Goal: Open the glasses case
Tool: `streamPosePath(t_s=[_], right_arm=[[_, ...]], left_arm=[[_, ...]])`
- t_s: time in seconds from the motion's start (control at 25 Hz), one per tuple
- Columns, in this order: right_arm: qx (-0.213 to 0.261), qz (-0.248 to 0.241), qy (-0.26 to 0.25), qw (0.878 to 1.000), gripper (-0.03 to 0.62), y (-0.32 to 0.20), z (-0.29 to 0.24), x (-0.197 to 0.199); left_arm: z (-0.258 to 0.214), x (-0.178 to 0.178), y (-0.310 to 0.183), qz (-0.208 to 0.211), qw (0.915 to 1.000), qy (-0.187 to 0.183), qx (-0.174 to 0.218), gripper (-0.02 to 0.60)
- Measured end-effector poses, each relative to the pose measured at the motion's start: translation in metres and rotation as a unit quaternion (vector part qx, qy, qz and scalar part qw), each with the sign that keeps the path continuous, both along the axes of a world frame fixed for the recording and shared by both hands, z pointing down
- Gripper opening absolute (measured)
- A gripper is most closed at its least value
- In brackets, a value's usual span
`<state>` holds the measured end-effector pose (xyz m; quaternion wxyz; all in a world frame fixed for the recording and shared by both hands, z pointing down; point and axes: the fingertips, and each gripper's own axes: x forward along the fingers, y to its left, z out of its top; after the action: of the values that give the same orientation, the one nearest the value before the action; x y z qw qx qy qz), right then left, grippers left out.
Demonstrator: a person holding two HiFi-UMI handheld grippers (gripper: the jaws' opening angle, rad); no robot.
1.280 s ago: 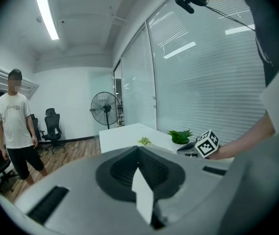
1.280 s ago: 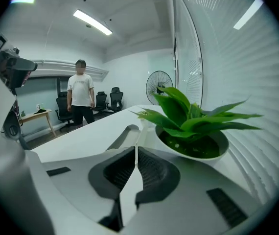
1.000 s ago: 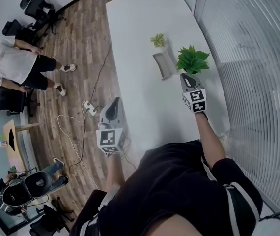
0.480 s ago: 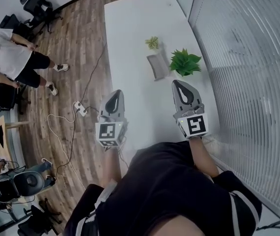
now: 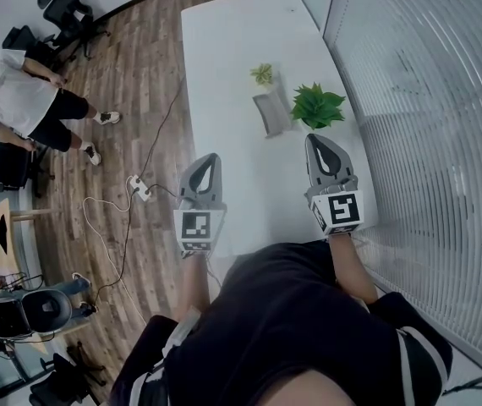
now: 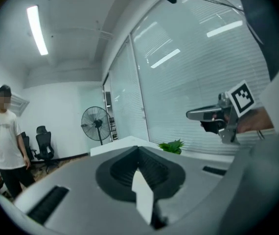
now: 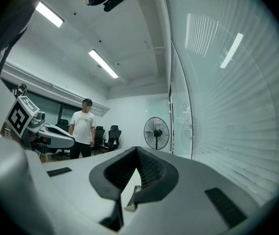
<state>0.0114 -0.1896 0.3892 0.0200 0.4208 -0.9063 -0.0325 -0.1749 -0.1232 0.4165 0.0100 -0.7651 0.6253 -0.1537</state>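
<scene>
The grey glasses case (image 5: 271, 112) lies on the white table (image 5: 232, 66), between a small pale plant (image 5: 262, 74) and a bushier green plant (image 5: 316, 106). My right gripper (image 5: 313, 139) is held above the table just short of the green plant, its jaws shut on nothing. Over the table's left edge hovers my left gripper (image 5: 210, 156), also shut and empty. Both are well short of the case. The left gripper view shows its own closed jaws (image 6: 138, 148), the right gripper (image 6: 198, 114) and the green plant (image 6: 171, 146). The case shows in neither gripper view.
A glass wall with blinds (image 5: 427, 100) runs along the table's right side. Cables and a power strip (image 5: 137, 188) lie on the wooden floor at the left. A person in a white shirt (image 5: 21, 100) stands by office chairs (image 5: 59, 7). A floor fan (image 7: 156, 131) stands at the far end.
My right gripper has drawn back from beside the green plant toward my body. The left gripper has shifted slightly right, onto the table's edge. Both stay shut.
</scene>
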Motion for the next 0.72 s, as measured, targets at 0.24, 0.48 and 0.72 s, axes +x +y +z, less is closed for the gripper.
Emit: streamPosePath(t_s=[0.24, 0.48, 0.72], right_arm=[[0.001, -0.006, -0.005, 1.000, 0.015, 0.004, -0.005, -0.002], [0.005, -0.007, -0.006, 1.000, 0.015, 0.003, -0.007, 0.000], [0.005, -0.011, -0.008, 1.000, 0.015, 0.004, -0.007, -0.001]], left_arm=[[-0.005, 0.013, 0.000, 0.012, 0.9998, 0.013, 0.007, -0.001], [-0.012, 0.010, -0.001, 0.006, 0.9996, 0.020, 0.017, -0.001], [-0.014, 0.008, -0.001, 0.001, 0.9993, 0.032, 0.020, -0.002]])
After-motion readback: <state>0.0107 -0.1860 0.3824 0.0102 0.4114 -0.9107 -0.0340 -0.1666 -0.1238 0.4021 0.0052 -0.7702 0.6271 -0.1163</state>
